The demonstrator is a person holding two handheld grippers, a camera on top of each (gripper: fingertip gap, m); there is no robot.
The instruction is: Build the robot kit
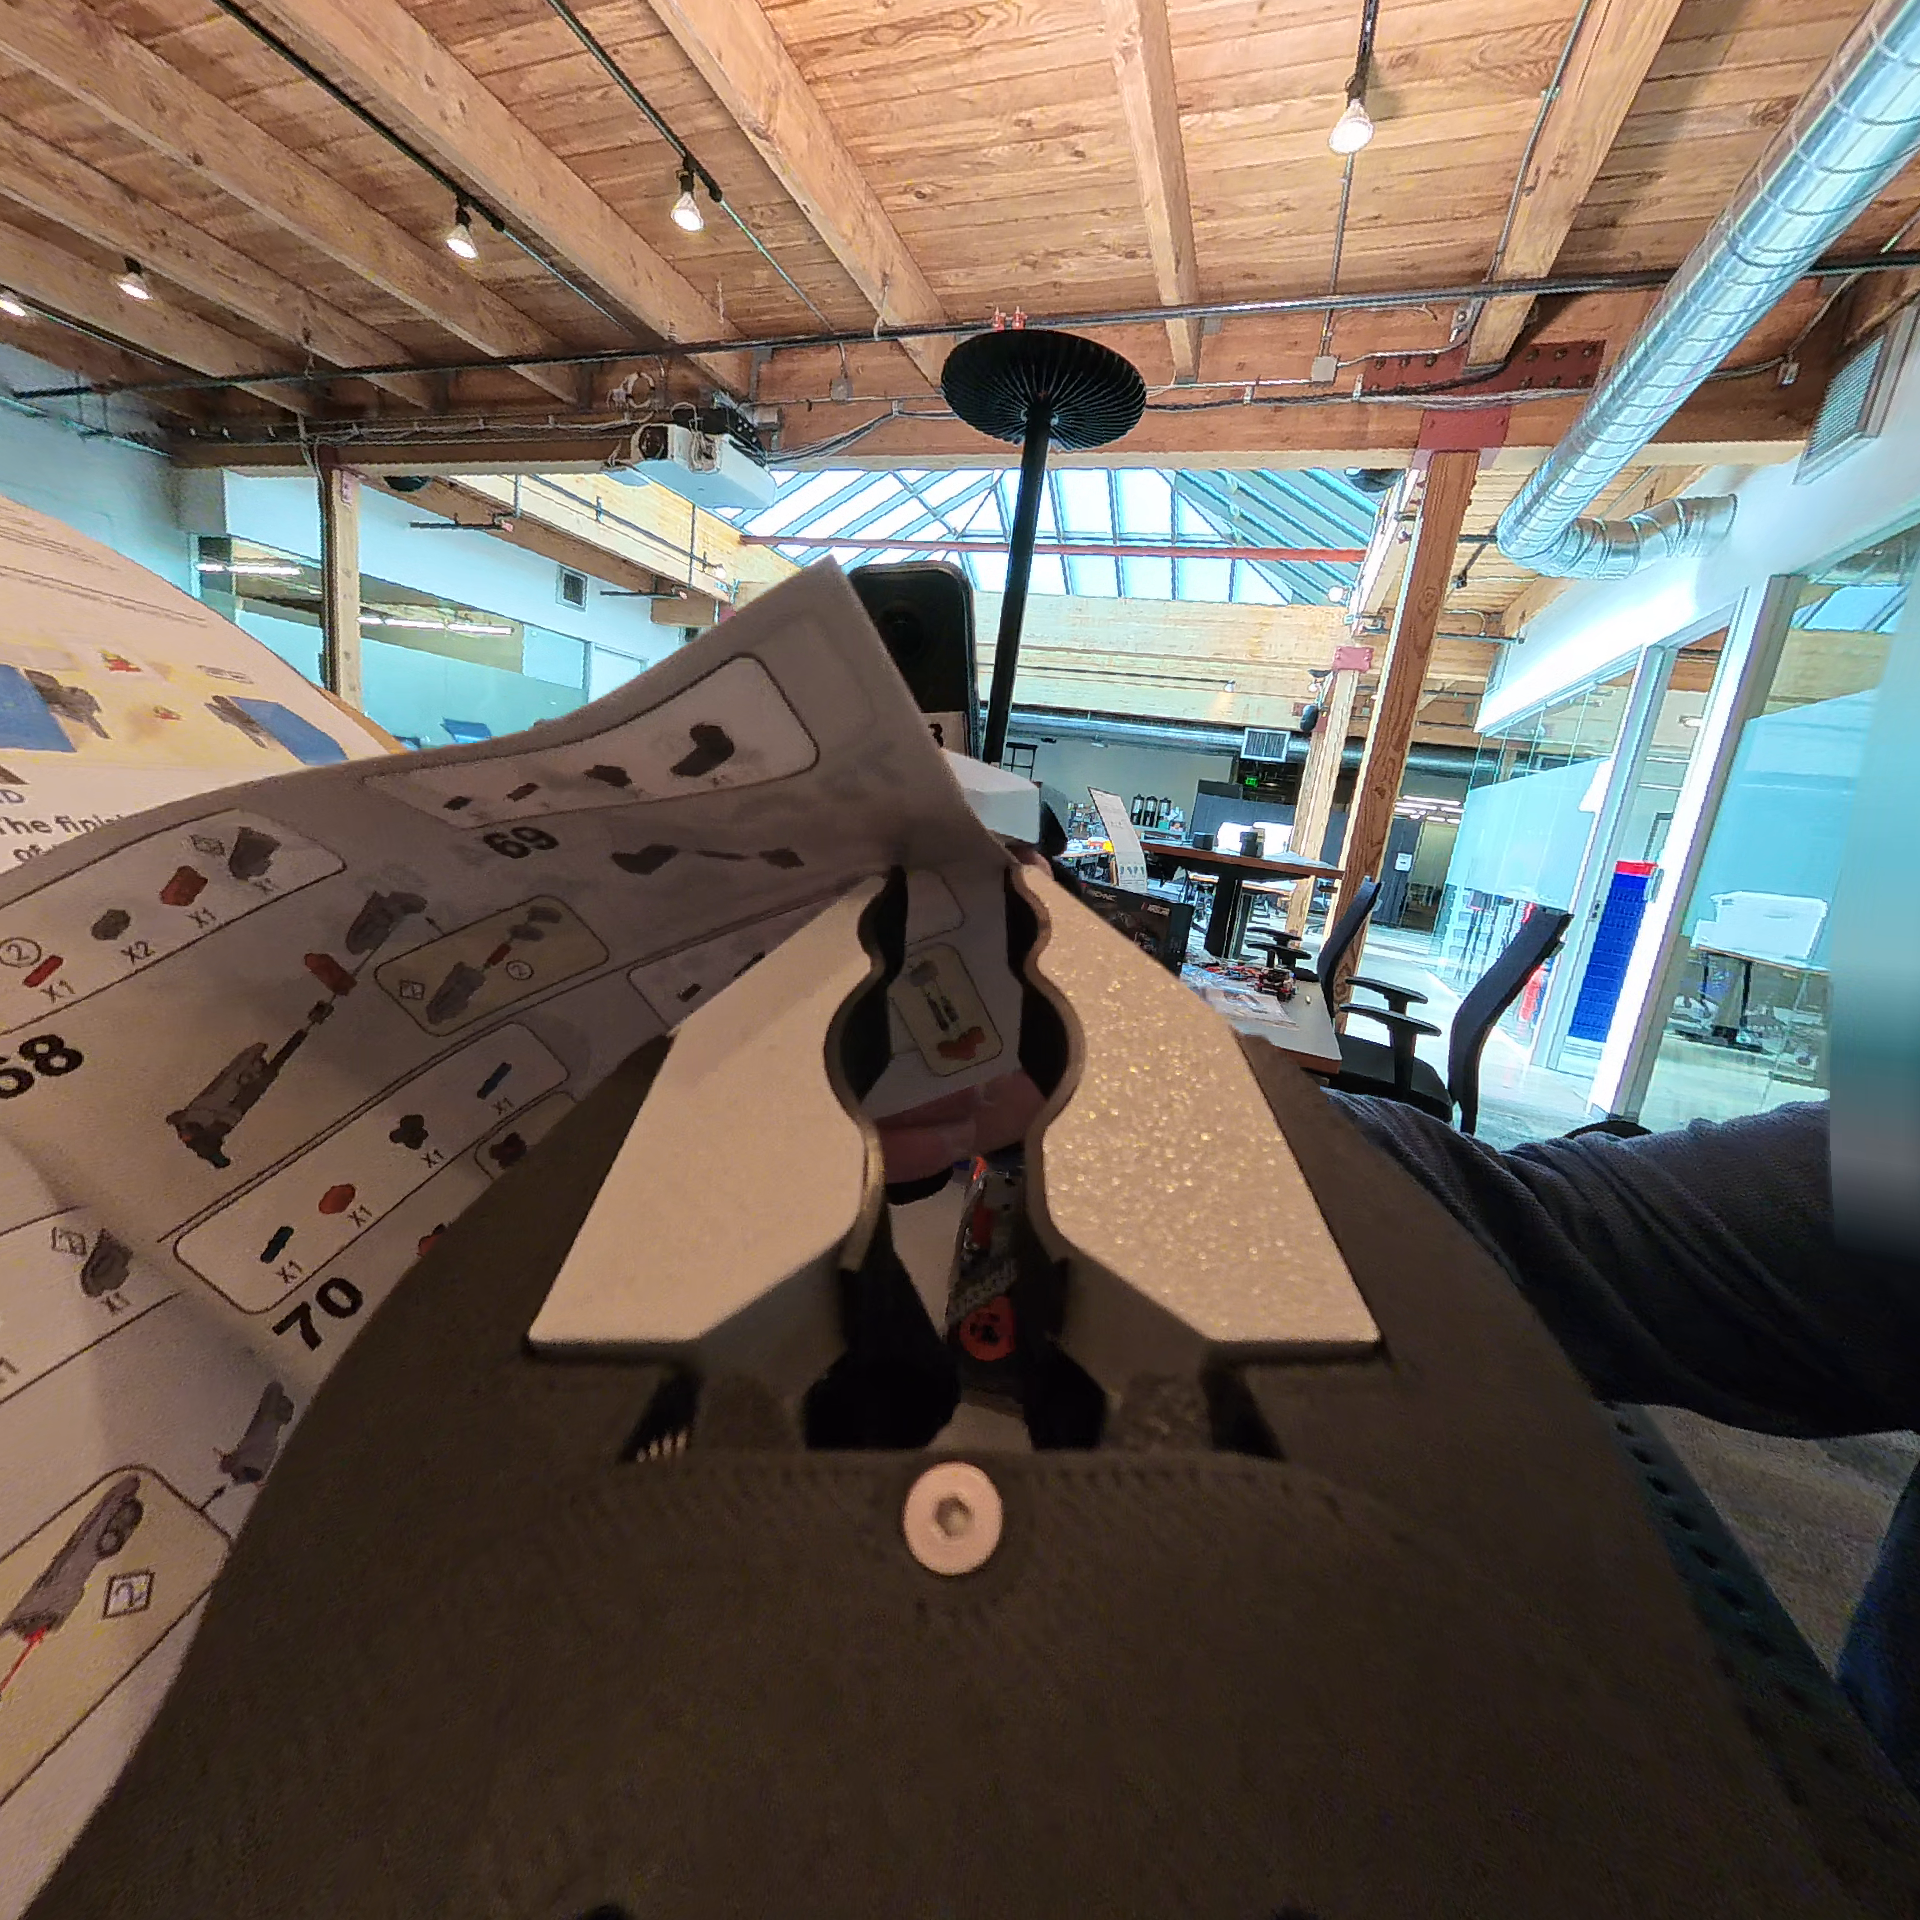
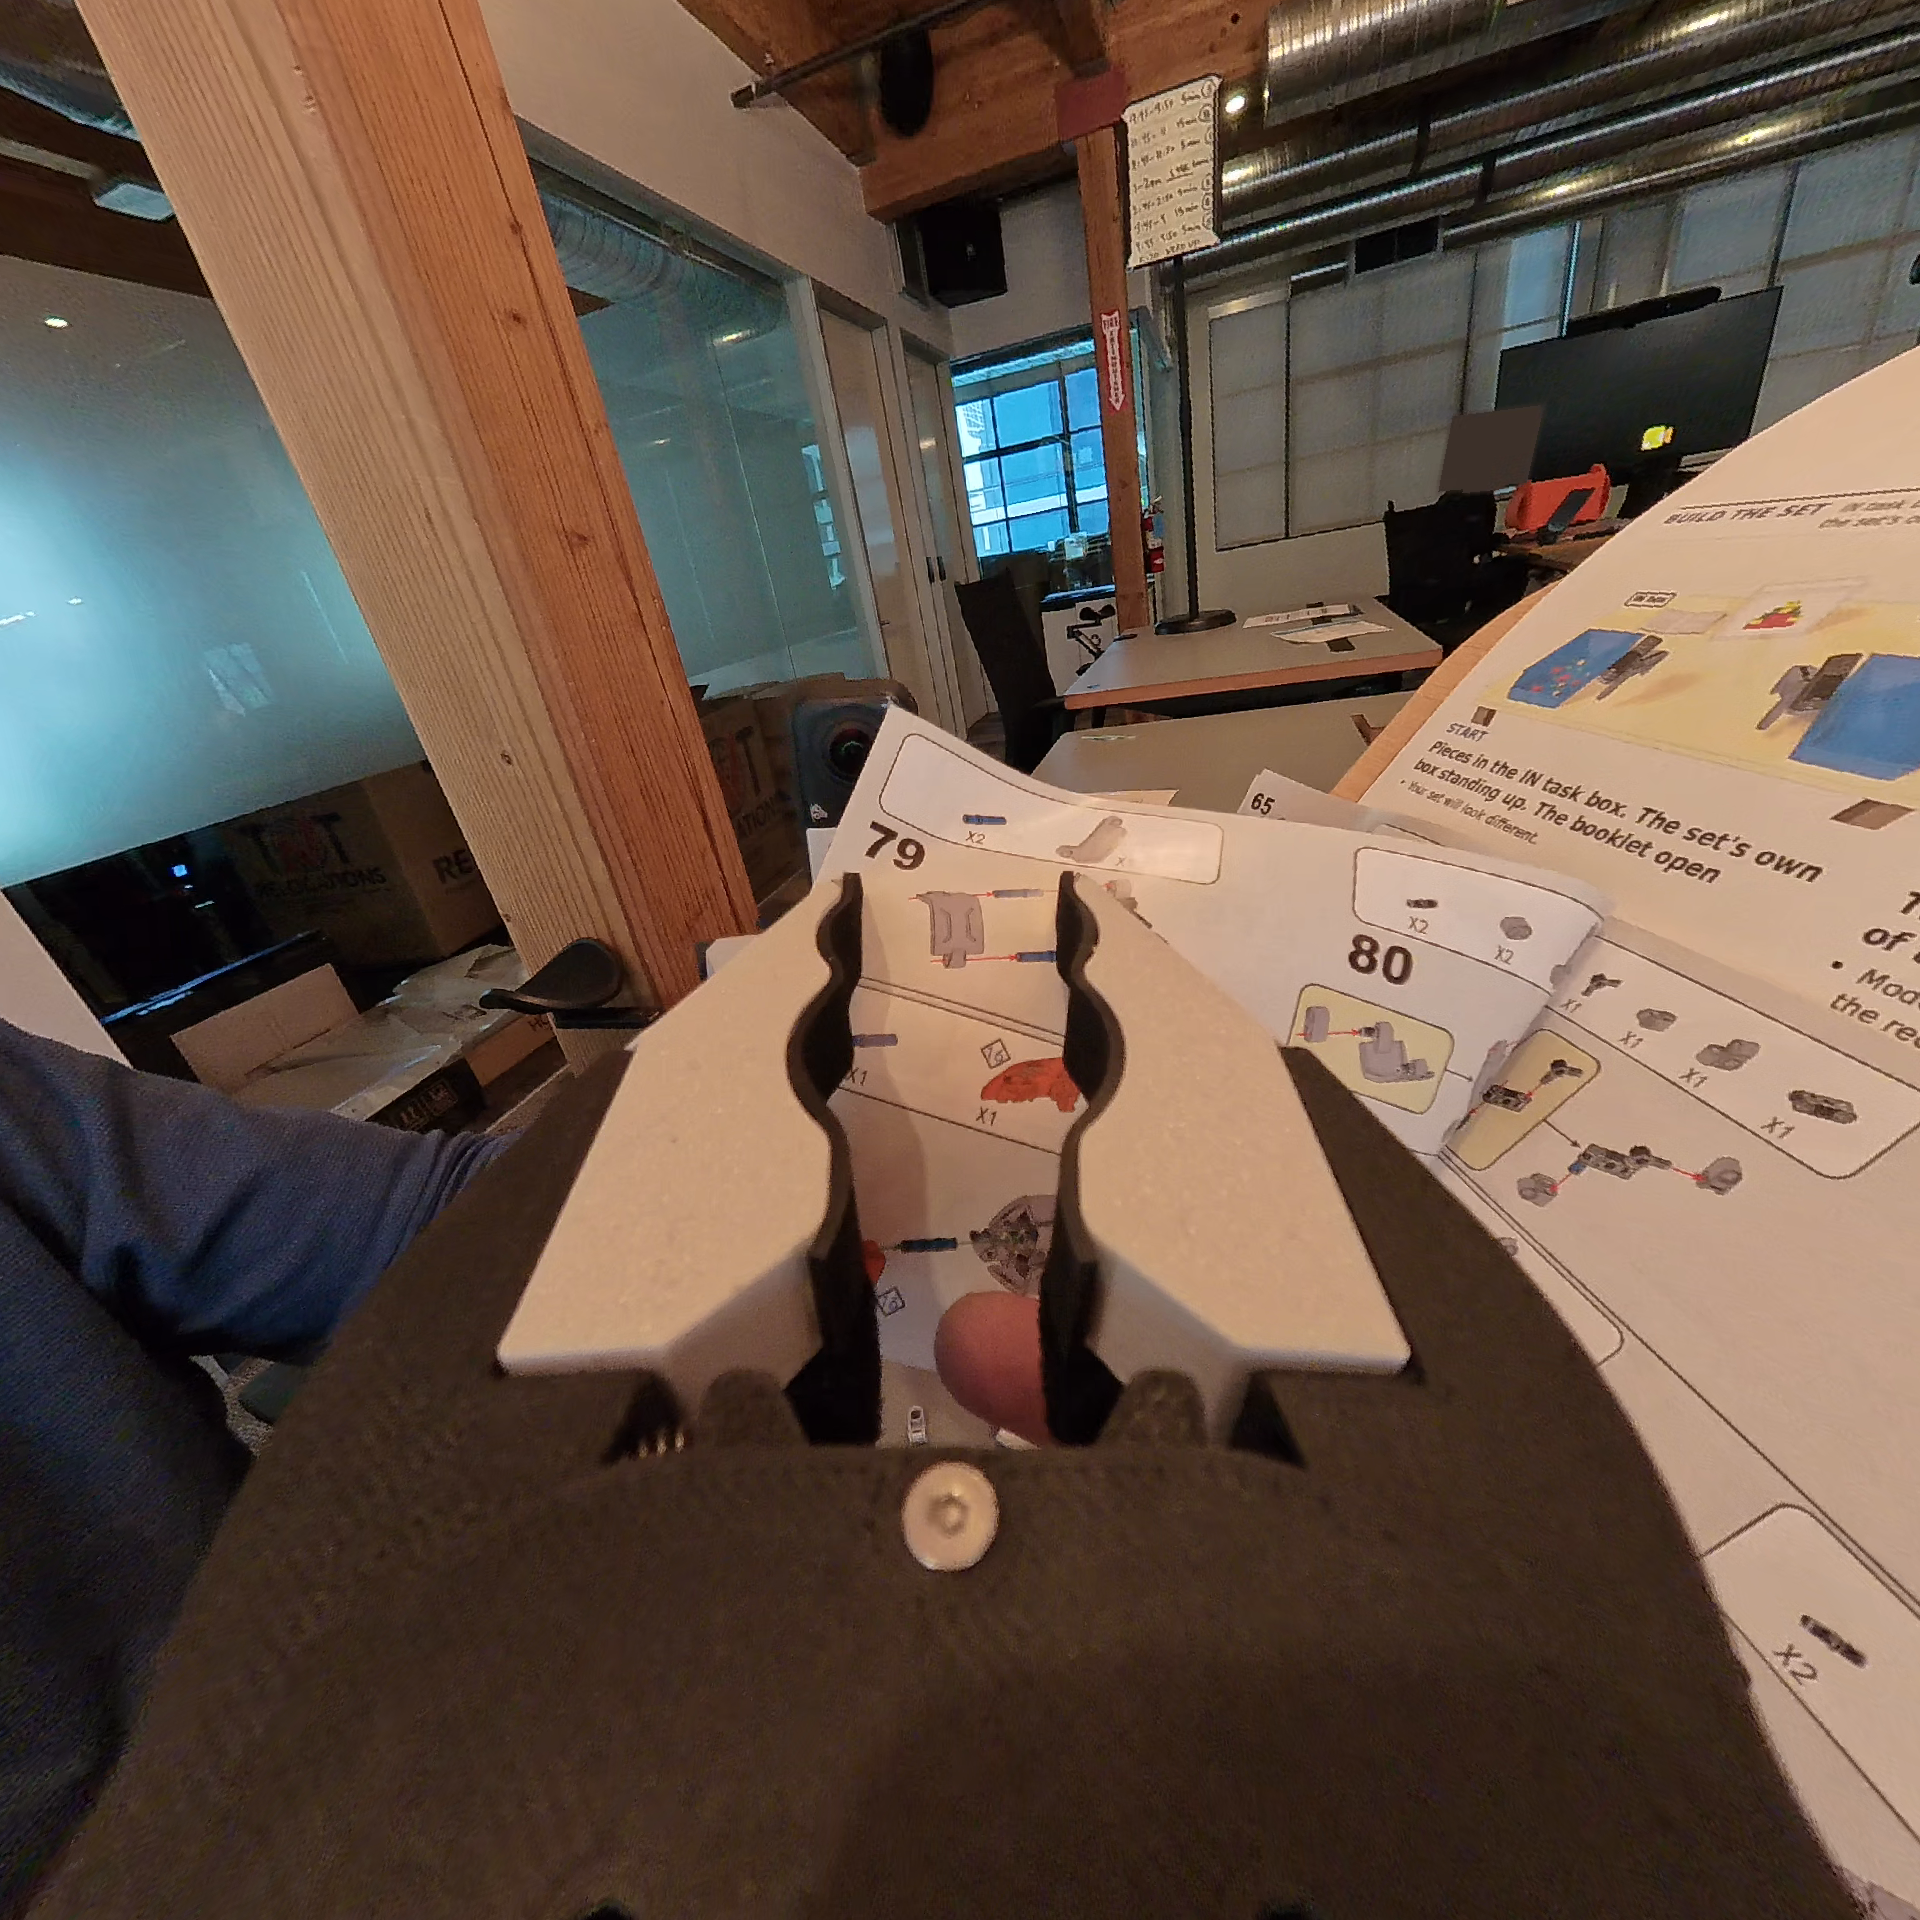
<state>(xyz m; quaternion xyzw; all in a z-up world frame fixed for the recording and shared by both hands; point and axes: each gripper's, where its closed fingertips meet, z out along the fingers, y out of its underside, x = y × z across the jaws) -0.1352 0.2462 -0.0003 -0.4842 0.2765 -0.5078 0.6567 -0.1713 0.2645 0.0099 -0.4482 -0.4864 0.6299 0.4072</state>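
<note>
The left tool is tilted up toward the ceiling, a lifted booklet page curling between its fingers; the gap is narrow, yet whether it pinches the paper I cannot tell. The right tool is released, fingers apart over the booklet's open pages. A thumb shows below. A sheet lies just right.

The instruction booklet, white with printed assembly diagrams, is open and held aloft, pages curled. Its raised page edge sits between the left hand-held gripper fingers. The right hand-held gripper, fingers apart, lies over a page.
</note>
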